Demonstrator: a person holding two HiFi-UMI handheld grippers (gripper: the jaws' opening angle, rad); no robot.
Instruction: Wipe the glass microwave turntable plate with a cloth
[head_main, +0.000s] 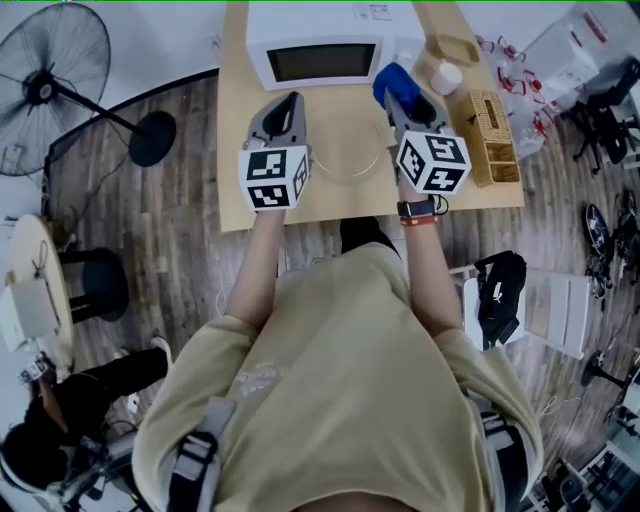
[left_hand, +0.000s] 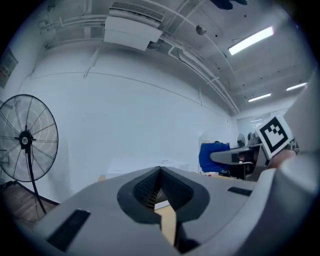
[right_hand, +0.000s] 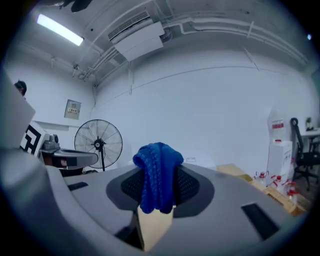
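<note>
Obs., L→R in head view:

- Fan (head_main: 45, 88), upper left of frame, on floor, well apart from table (head_main: 235, 150). Count: 1.
- Left gripper (head_main: 290, 100), centre-left, over table. Jaws pressed together, nothing between them; its own view shows only wall, ceiling and fan, so it's tilted up, off the work.
- Glass turntable plate (head_main: 345, 152), centre, flat on the tabletop between the 2 grippers, just in front of the microwave (head_main: 320, 45) at top centre. Faint rim only; can't tell if clean or dirty. Plate: 1. Microwave: 1.
- Right gripper (head_main: 405, 100), centre-right. Jaws clamped on blue cloth (right_hand: 157, 172); a wad pokes out past the tips and drapes down the front. Cloth: 1. Cloth is at the plate's upper-right edge; contact w/ glass can't be confirmed.
- Wicker box (head_main: 488, 128) and white cup-like item (head_main: 445, 76), right side of table. 1 each.
- Grippers: 2.

Step in hand (my read): getting cloth onto glass.

How to do it well:
1. Tip your right gripper nose-down so the hanging wad meets the glass, not the jaw tips.
2. Plate likely slides on bare wood. Bring your left gripper down and hold the near rim before you press.
3. Work rim→centre in overlapping arcs, light pressure.
4. Grip on cloth looks narrow; check it doesn't pull out on the drag.
</note>
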